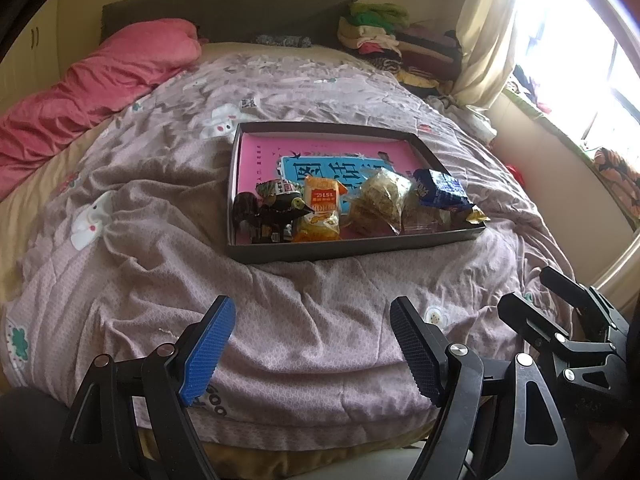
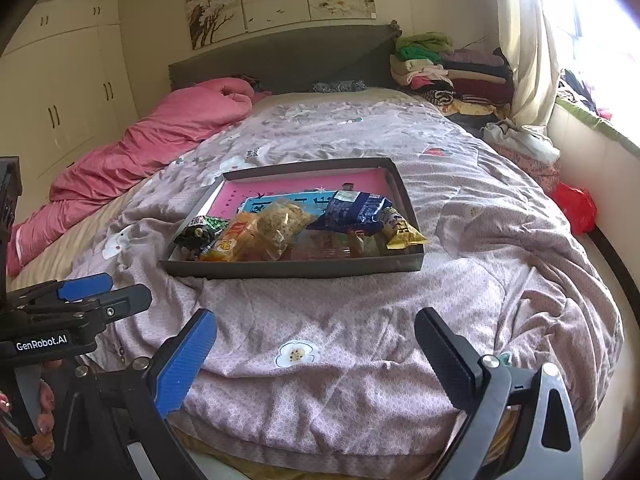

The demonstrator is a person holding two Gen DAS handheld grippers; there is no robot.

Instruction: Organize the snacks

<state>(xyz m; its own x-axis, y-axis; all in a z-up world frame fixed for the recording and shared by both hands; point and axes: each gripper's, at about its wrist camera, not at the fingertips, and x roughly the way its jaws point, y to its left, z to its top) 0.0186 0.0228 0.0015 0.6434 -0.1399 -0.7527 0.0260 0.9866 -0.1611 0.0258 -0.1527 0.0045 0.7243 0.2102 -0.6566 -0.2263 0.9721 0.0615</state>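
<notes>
Left wrist view: left gripper [image 1: 312, 354] low over the near edge of the bed, jaws spread wide, nothing between the blue pads. Right gripper [image 2: 316, 354] likewise wide apart and empty, seen from its own camera; it also shows at the right edge of the left view, just beside the left one.

Landmark: the dark shallow tray [image 1: 352, 250] lying on the mauve quilt [image 1: 160, 264], beyond both grippers and well apart from them. Only rumpled quilt lies between fingertips and the tray's near wall; no object blocks the way, though the cloth rises in folds against that wall.

Snacks sit bunched along the tray's near side:
- black packet [image 1: 272, 212] at the tray's left corner
- orange packet [image 1: 322, 208] just right of it, touching
- clear bag of brownish pieces [image 1: 380, 200] near the middle
- blue packet [image 1: 440, 188] toward the tray's right side
- small yellow wrapper [image 2: 402, 232] at the tray's right corner, overhanging the rim

Far half of the tray holds no snacks; pink and blue printed lining shows there.

Left of the tray: pink duvet [image 1: 80, 96] along the bed's edge. Beyond the tray to the right: stacked folded clothes [image 2: 452, 72] by the headboard, curtain [image 2: 528, 52] and bright window.
</notes>
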